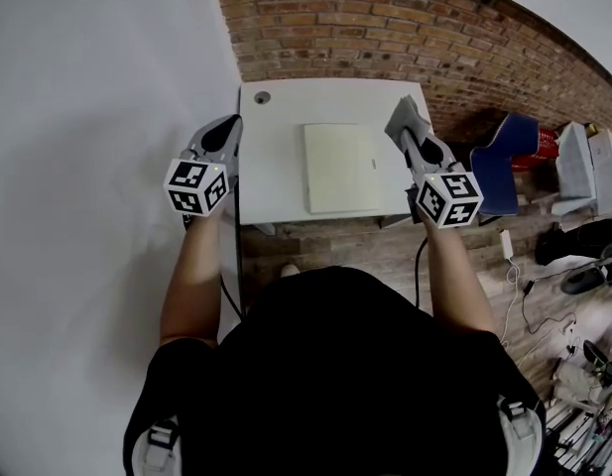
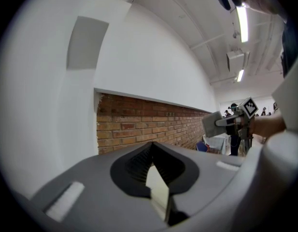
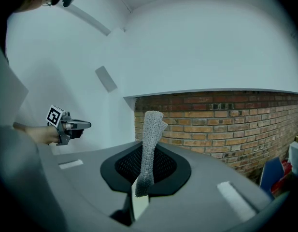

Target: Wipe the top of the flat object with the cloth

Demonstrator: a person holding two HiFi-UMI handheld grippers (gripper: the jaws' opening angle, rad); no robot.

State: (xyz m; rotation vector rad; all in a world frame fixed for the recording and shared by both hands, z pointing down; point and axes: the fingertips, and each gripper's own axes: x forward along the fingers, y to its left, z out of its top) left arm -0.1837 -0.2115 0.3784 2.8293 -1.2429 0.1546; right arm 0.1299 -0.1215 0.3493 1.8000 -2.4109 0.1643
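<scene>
While the flat pad [image 1: 340, 167] lies bare on the white surface [image 1: 276, 137] in the head view, wiping looks unstarted. Left gripper view: the left hand-held gripper [image 2: 157, 178] is clenched and empty. Right gripper view: the right hand-held gripper [image 3: 139, 192] pinches the cloth [image 3: 149, 139], raised off the pad.

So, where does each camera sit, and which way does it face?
Head view: on the person's head, steeply down at the table and flat object; forearms, torso, left tool, right tool show.
Left gripper view: on the left tool, along its shut, empty jaws toward the brick wall.
Right gripper view: on the right tool, along jaws shut on the cloth, toward the same wall.
Shared: the wall; each shows the other tool.
</scene>
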